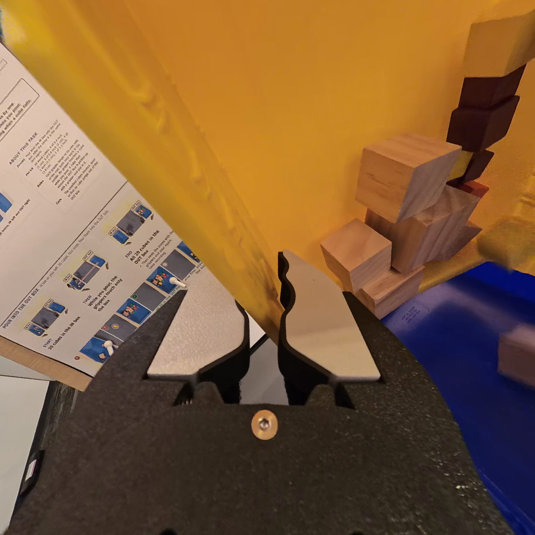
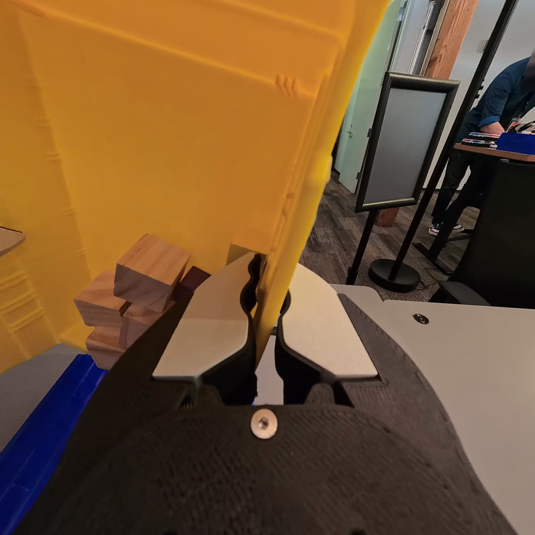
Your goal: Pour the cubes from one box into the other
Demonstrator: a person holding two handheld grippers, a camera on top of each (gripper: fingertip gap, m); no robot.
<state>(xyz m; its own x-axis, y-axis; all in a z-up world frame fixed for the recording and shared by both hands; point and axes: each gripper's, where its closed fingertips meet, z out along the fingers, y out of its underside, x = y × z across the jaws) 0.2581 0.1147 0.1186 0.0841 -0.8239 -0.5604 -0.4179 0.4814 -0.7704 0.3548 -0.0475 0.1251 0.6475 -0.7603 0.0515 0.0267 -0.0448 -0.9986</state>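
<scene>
While tilted, yellow box (image 1: 260, 115) between gripper (image 1: 265, 286) fingers

Your yellow box (image 1: 260, 115) is tipped steeply on edge above the blue box (image 1: 463, 362). Plain wooden cubes (image 1: 405, 179), with dark brown (image 1: 480, 127) and yellow ones, are piled at its lower rim; blurred cubes (image 1: 518, 356) appear over the blue box.
</scene>
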